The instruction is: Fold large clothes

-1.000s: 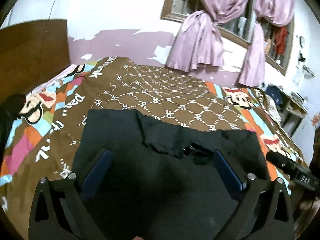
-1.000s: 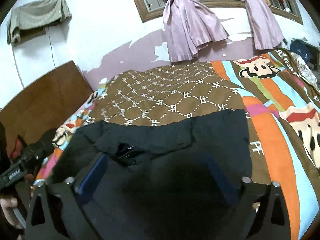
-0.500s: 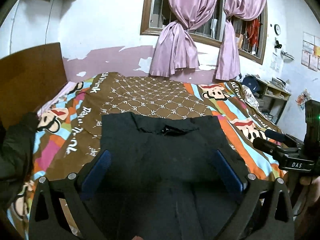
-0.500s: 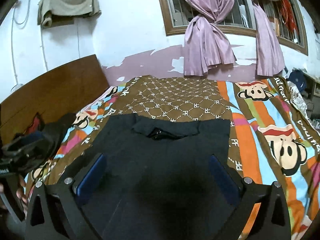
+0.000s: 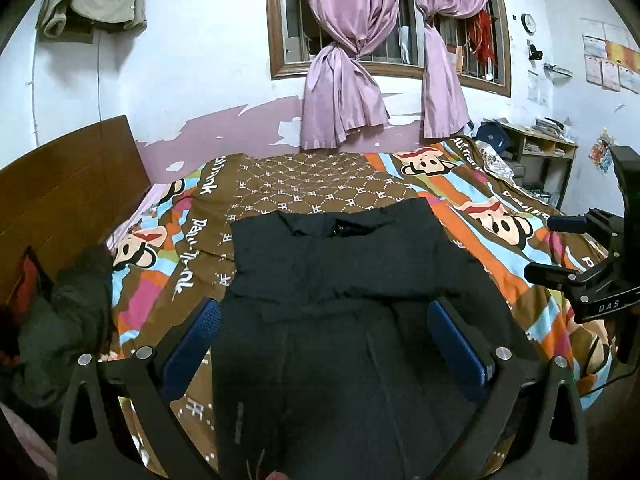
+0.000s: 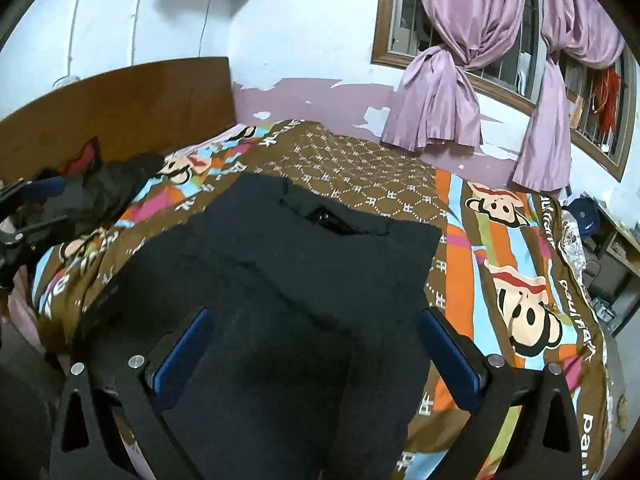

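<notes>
Spread flat across the patterned bed cover [image 5: 304, 184], collar end toward the window: a dark garment [image 5: 344, 280] with what looks like one fold lying across its middle, so judged partly folded, further folds likely left. Held above the near end, both empty, fingers spread wide: left gripper [image 5: 324, 340] and right gripper [image 6: 316, 344]. Only in the left view, the shelf [image 5: 532, 152] and wall clock [image 5: 529, 23]; only in the right view, the garment's whole right-hand edge.

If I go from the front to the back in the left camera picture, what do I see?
Left gripper → black garment → brown patterned bedspread → purple curtains → window.
</notes>
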The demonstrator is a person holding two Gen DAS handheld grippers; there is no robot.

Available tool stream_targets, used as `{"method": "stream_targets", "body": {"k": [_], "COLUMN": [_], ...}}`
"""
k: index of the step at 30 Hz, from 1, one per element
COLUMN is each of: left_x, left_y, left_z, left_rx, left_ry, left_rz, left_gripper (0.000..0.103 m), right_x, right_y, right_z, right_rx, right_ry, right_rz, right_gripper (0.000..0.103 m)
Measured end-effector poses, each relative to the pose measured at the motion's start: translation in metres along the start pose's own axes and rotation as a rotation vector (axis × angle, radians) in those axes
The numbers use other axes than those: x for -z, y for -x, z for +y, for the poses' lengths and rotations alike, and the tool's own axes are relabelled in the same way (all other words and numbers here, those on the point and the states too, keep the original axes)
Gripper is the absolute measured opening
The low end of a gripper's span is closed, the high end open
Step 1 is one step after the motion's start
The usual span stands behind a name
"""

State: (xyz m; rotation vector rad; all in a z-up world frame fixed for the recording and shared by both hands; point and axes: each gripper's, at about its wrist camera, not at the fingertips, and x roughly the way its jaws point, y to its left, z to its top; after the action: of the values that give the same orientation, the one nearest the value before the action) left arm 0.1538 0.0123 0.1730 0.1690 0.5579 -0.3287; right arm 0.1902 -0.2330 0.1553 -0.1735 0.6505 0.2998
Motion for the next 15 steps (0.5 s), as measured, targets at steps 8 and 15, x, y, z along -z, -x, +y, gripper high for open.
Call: {"method": "stream_targets", "body": {"k": [8, 15], "left_x": [0.056, 0.114], "left_y": [0.004, -0.020], "left_z": [-0.014, -0.020], "left_rx": [-0.021, -0.015], "left_ry": [-0.072, -0.123], "left_rz": [0.062, 0.190], "left_gripper": [0.101, 0.101], "right_x": [0.038, 0.080], "right_y": [-0.001, -0.026], "right_z": [0.015, 0.028], "right_rx": [-0.048, -0.114], "right_ry": [-0.014, 0.038], "right_rz": [0.041, 0.180], "right_gripper": [0.103, 0.103]}}
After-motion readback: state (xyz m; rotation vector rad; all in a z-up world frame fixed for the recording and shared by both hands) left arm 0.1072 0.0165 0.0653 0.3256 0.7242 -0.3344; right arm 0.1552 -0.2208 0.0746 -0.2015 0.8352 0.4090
